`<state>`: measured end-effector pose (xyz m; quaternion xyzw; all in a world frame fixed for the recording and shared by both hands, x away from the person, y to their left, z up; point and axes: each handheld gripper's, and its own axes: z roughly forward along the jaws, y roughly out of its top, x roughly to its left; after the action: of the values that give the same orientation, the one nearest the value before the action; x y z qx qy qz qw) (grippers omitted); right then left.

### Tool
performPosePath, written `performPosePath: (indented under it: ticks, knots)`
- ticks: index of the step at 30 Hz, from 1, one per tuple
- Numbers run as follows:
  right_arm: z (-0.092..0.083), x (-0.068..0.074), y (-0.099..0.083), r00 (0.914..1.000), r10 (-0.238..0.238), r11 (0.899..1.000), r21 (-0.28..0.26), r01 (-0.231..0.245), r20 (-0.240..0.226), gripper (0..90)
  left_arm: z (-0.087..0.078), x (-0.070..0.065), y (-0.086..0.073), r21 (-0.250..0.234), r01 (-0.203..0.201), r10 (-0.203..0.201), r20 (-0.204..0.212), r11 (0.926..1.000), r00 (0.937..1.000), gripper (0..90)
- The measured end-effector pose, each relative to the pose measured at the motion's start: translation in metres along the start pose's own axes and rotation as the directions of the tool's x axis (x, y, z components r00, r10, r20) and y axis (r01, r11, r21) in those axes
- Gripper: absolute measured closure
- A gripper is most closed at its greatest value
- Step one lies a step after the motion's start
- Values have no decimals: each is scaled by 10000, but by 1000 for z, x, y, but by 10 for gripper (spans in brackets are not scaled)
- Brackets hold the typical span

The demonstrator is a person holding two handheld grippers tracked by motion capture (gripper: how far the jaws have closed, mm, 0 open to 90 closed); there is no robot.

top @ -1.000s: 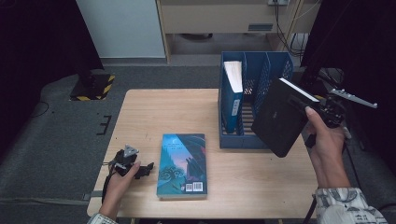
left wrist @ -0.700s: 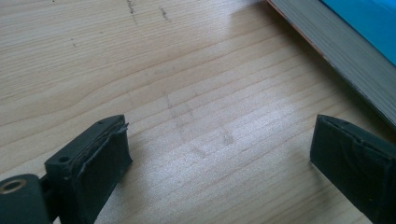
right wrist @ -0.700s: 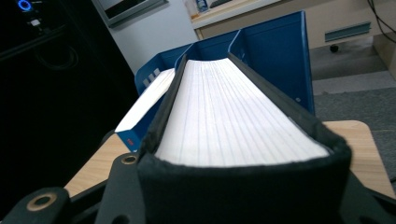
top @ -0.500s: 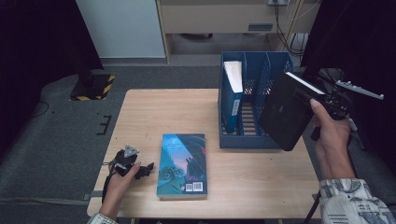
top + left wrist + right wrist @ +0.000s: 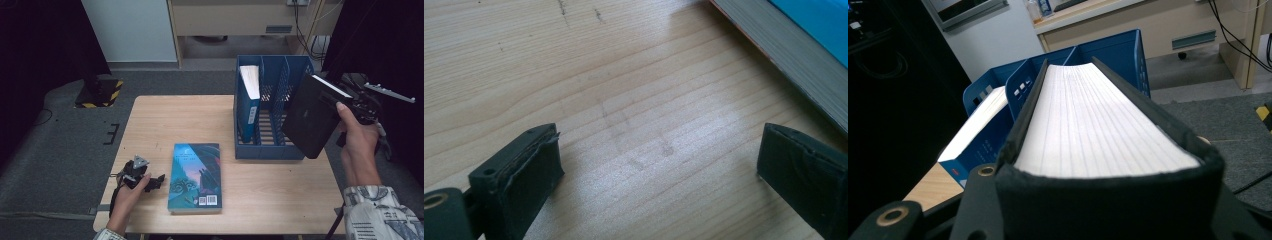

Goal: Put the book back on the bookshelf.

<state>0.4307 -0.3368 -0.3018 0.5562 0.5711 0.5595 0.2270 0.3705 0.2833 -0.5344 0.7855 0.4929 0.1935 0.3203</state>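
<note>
Grip on the black book [image 5: 311,116] was held by the right gripper [image 5: 356,106], its jaws clamped across the book's thickness at one end, as the right gripper view showed over the white page block [image 5: 1088,125]. Against the frame one second earlier, the book had shifted slightly toward the table's right edge and upward; it hung tilted in the air just off the right end of the blue file rack [image 5: 270,107], not yet over a slot. The judged step was therefore transport toward one of the rack's two empty compartments, with alignment and lowering outstanding.

Nearer the person, the left gripper [image 5: 145,176] rested unmoved on the wooden table [image 5: 200,115], jaws spread apart on nothing, beside the teal-covered book [image 5: 195,176] lying flat. That book's position was unchanged.

Farther off, the rack's leftmost compartment already held one upright blue book [image 5: 248,97], also unchanged.
</note>
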Motion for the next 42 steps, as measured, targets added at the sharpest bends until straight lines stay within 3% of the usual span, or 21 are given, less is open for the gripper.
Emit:
performPosePath:
  ticks: [10, 16, 42]
  knots:
    - [6, 0, 2, 9973, -537, 9984, -121, 543, 497, 526, 0, 0, 0, -14, 5, -5, 25, 10000, 10000, 33]
    - [10, -3, 3, 9970, -420, 9991, -89, 427, 657, 526, 0, 0, 0, -25, 7, -7, 25, 10000, 10000, 33]
    - [23, -1, 11, 9910, -715, 9974, 47, 714, 1132, 527, 0, 0, 0, -25, -21, 21, 12, 10000, 10000, 33]
